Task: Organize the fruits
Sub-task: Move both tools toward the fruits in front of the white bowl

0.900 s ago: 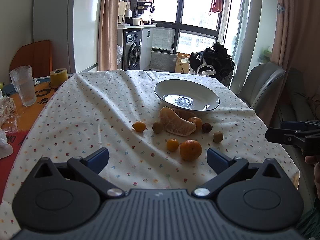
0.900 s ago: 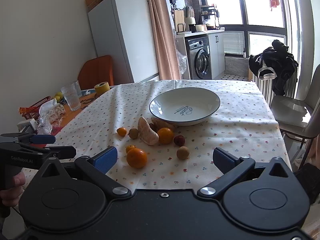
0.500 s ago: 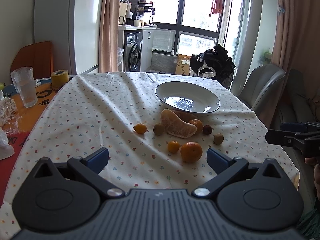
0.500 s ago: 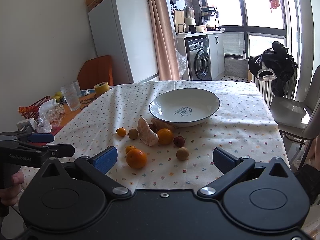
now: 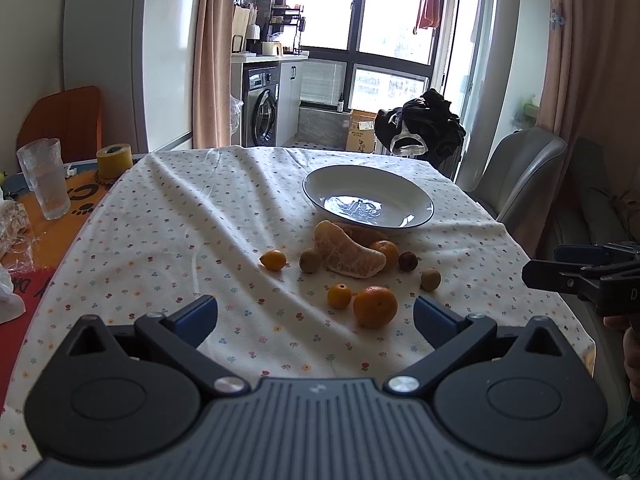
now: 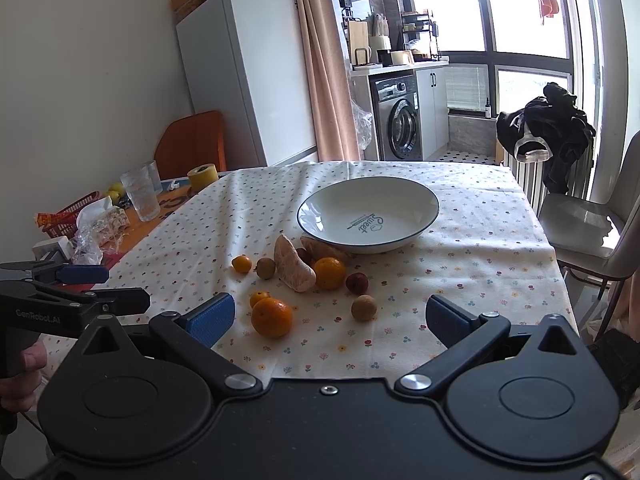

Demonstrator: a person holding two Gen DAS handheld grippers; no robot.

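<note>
Left gripper (image 5: 315, 312) fingers spread wide, nothing held; right gripper (image 6: 330, 316) likewise. Both hover at the near edge of the surface (image 5: 168, 240). Nearest fruit: a large orange (image 6: 272, 317) beside a kumquat (image 6: 259, 298). Beyond them, a peeled pomelo segment (image 6: 293, 264) lies just before the empty bowl (image 6: 368, 216). Drinking glass (image 6: 141, 196) far left.

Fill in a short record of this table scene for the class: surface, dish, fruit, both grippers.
surface: white flower-print tablecloth
dish: white blue-rimmed ceramic bowl, no fruit inside
fruit: large round orange nearest; peeled citrus segment beside the bowl; dark red small fruit; all on the cloth
left gripper: open, holding nothing
right gripper: open, holding nothing
</note>
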